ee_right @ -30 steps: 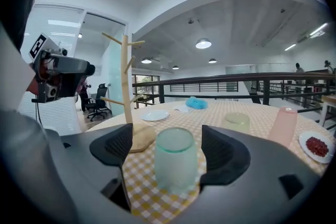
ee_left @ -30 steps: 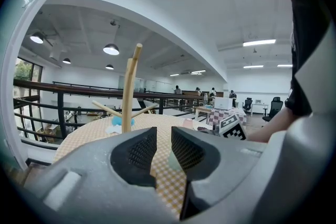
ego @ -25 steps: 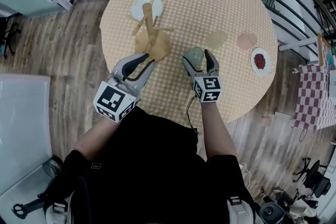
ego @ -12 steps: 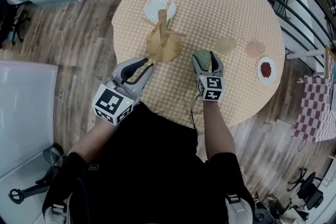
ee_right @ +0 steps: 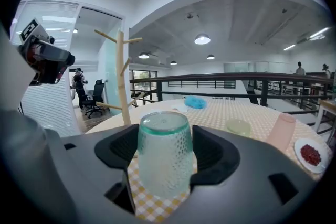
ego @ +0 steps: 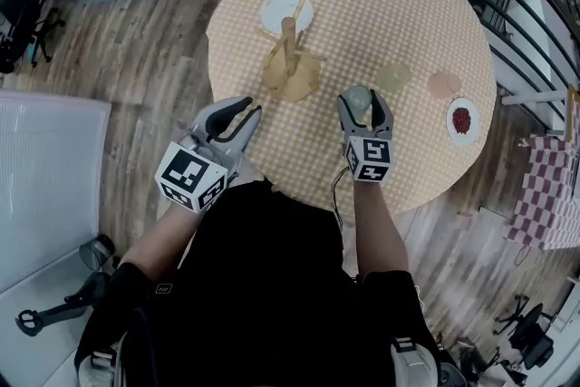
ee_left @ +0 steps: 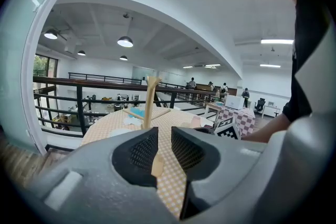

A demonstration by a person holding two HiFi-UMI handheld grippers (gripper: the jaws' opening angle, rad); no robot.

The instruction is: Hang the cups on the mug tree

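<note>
"Two tongs are shown; which is loaded, and how is the hanging best done?"
"The green cup (ee_right: 164, 157) is pinched by the right tongs (ego: 365, 101) over the table (ego: 426, 4), apart from the mug tree (ego: 290, 63). The left tongs (ego: 252, 108) are left narrowly parted, empty. The cup's mouth should be slid slowly onto an upward-slanted peg."
"What is shown differently?"
"Peg slant is given by the right gripper view; the gap to the tree's base, by the head view."
</note>
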